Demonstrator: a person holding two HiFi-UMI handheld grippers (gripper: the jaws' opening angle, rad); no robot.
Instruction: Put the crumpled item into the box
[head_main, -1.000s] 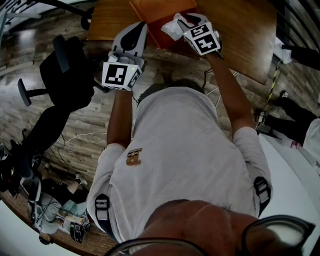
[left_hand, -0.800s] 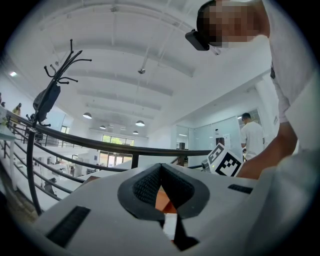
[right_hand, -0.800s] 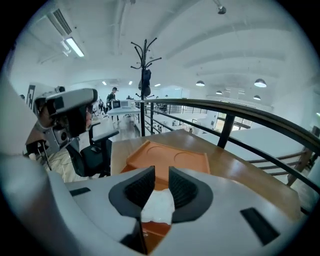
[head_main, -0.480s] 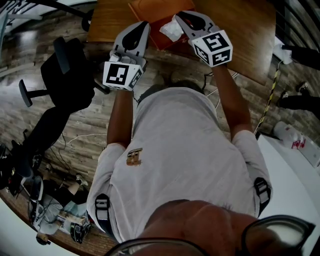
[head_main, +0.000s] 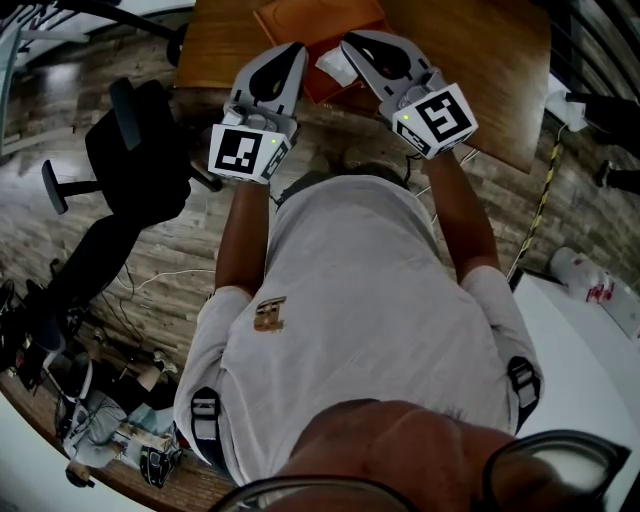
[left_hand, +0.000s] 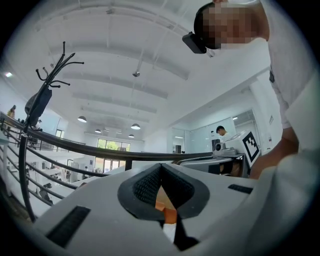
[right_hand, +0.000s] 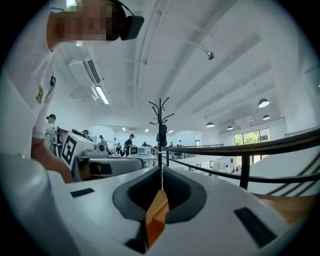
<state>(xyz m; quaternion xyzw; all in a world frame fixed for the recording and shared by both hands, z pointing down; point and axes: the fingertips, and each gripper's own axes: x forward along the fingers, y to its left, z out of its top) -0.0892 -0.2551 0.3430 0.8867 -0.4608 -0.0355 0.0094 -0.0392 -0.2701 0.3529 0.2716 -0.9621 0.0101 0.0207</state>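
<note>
The crumpled item (head_main: 333, 66) sits in the orange box (head_main: 300, 25) at the desk's (head_main: 480, 60) near edge, so it looks done: right gripper (head_main: 350, 42) beside it, jaws just closing on nothing, left gripper (head_main: 292, 50) pinched empty too.

Box (head_main: 312, 20): being cropped by the top edge, left hand-held gripper (head_main: 291, 50) covering one side. Crumpled item (head_main: 335, 67): lying partly behind the right hand-held gripper (head_main: 353, 42). Table (head_main: 480, 70): running off frame.
</note>
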